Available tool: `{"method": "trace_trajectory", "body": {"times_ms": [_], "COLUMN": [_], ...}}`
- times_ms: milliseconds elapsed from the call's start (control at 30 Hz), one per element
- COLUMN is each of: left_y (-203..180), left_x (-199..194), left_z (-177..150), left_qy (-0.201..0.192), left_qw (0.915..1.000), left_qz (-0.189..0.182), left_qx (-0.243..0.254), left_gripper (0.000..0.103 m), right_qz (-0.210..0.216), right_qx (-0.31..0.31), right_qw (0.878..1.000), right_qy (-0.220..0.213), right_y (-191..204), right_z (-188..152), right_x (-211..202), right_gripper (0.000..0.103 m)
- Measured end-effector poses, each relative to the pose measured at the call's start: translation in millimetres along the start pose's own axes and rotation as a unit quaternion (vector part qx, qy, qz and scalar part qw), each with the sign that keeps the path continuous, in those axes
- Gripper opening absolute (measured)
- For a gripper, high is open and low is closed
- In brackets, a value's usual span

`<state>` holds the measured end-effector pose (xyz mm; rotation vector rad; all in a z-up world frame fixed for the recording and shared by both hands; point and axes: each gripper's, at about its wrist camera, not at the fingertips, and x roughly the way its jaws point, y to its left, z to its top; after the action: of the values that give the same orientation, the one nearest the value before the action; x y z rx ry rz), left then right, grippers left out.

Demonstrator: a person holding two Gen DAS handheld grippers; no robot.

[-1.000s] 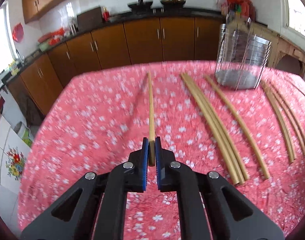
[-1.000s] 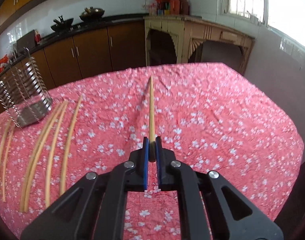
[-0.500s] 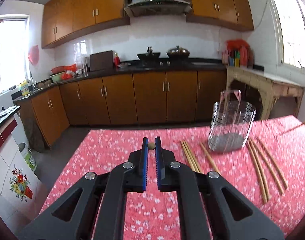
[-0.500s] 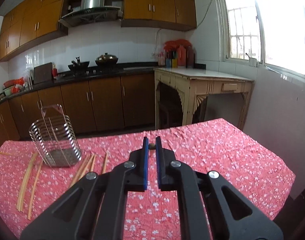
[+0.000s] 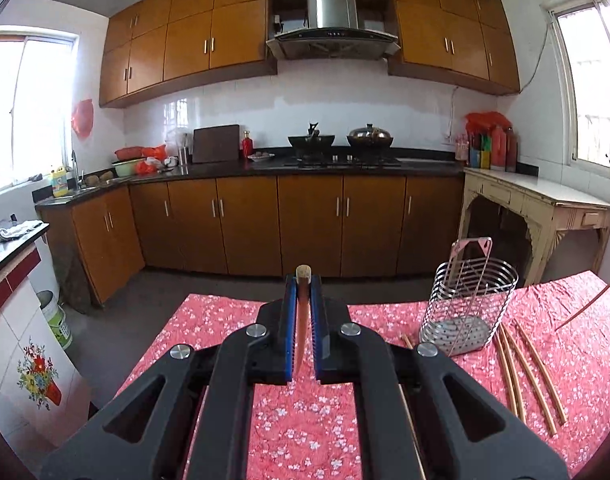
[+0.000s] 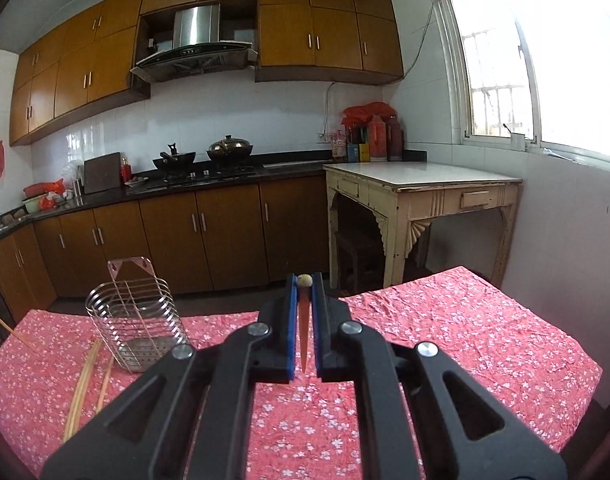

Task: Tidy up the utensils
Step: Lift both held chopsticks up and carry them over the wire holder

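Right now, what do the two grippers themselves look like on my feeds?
Both match: the left gripper and right gripper are matte black linkage frames with triangular cut-outs and round silver pivot bolts. Each has two narrow fingers lined with blue pads. No cables, labels or sleeves show.

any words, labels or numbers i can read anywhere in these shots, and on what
None can be read.
Yellow bottle by the sink: label too blurred.
Bottles and cartons on the counter corner: print too small.
Range hood: panel marks too small.
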<state>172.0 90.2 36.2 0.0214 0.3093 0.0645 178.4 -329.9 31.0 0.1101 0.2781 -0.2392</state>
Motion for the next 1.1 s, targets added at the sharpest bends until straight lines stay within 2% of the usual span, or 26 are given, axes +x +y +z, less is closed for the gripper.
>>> {"method": "trace_trajectory", "body": {"times_ms": [333, 567, 700, 900, 1033, 1100], "left_y": [-8, -32, -57, -85, -93, -100], "left_x": [-9, -16, -20, -8, 13, 28], "left_z": [27, 76, 107, 134, 135, 131], "left_qy": [-0.025, -0.064, -0.103, -0.141, -0.128, -0.12], "left_qw": [0.9994, 0.9958, 0.9899, 0.9825, 0.9794, 0.9804], "left_qz": [-0.021, -0.062, -0.09, -0.105, -0.123, -0.121], "left_qx": [-0.009, -0.022, -0.036, -0.064, -0.096, -0.099], "left_gripper": [0.007, 0.007, 0.007, 0.007, 0.007, 0.007], "right_qz": [0.048, 0.115, 0.154, 0.176, 0.181, 0.181], "right_qx": [0.019, 0.025, 0.028, 0.009, 0.0, -0.006], "right_qw": [0.998, 0.99, 0.984, 0.983, 0.983, 0.983], "right_qy": [-0.041, -0.074, -0.079, -0.057, -0.037, -0.019], "right_y": [9, 41, 67, 102, 111, 115], "right_z": [44, 93, 113, 117, 110, 103], "right_x": [-25, -35, -27, -4, 11, 22], "right_gripper": [0.008, 0.008, 0.008, 0.008, 0.008, 0.008]}}
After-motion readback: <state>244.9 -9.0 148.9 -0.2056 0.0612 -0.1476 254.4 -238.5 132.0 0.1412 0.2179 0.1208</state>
